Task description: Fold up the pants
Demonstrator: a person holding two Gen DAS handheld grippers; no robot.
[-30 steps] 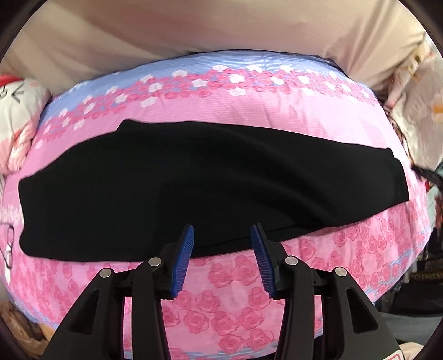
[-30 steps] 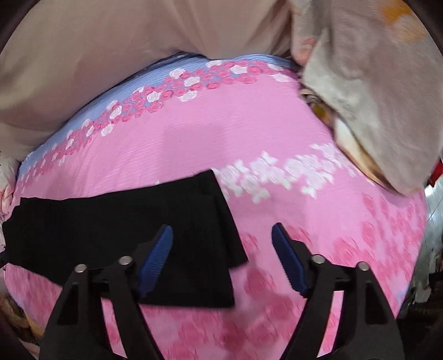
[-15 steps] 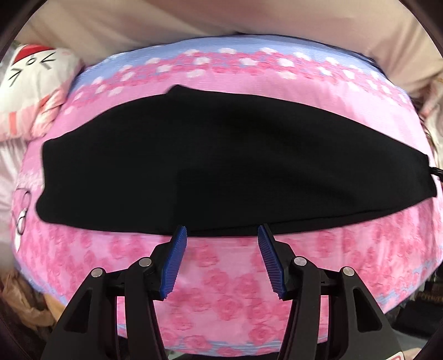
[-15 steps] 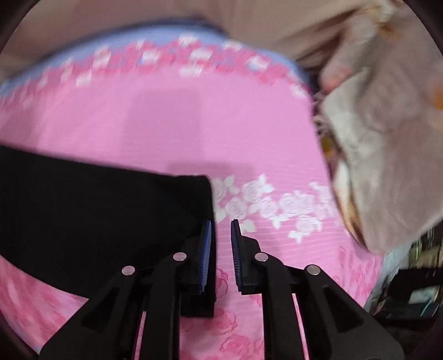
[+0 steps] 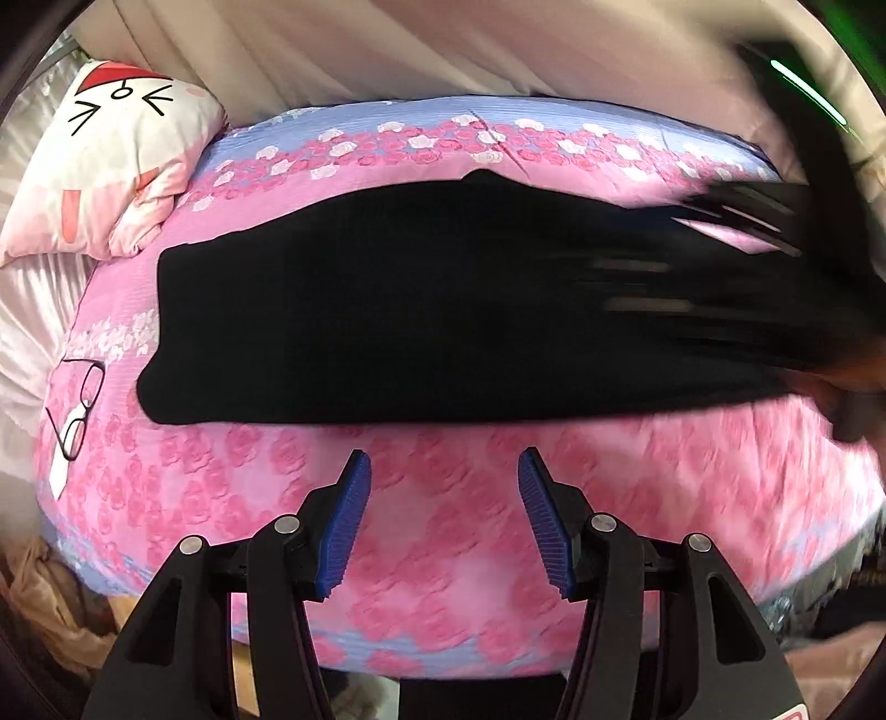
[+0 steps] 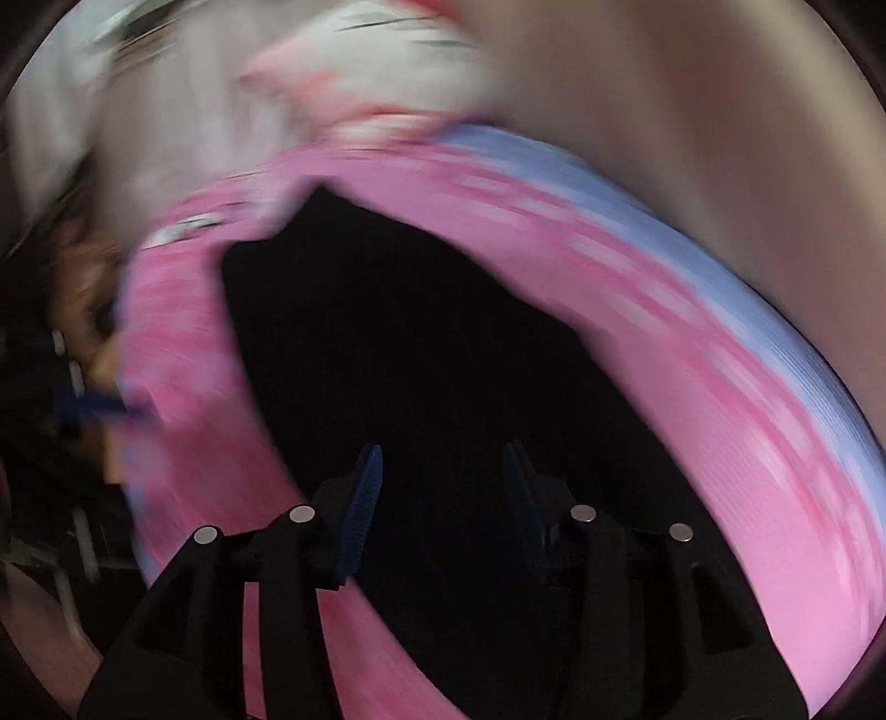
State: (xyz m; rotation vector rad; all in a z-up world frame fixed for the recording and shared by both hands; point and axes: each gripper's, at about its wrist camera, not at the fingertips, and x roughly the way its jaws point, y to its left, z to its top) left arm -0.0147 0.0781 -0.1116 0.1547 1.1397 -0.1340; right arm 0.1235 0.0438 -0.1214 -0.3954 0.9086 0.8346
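Black pants (image 5: 415, 310) lie stretched across a pink rose-print bedspread (image 5: 443, 554). Their right end is smeared by motion blur, with a person's hand (image 5: 847, 387) at the edge there. My left gripper (image 5: 443, 471) hangs open over bare bedspread, just short of the pants' near edge, nothing between its blue pads. The right wrist view is badly blurred. In it my right gripper (image 6: 443, 459) has its jaws opening above the black pants (image 6: 415, 343). Cloth shows dark behind and between the fingers, and I see no pad pressing on it.
A white cartoon-face pillow (image 5: 111, 155) sits at the bed's far left corner. A pair of glasses (image 5: 77, 410) lies at the left edge of the bedspread. Beige fabric (image 5: 443, 50) backs the bed. Clutter lies below the bed's near left edge (image 5: 50, 598).
My left gripper has slid left and back off the pants' edge, bringing the pillow into view. My right gripper closed at the pants' end, then opened and swung over the pants.
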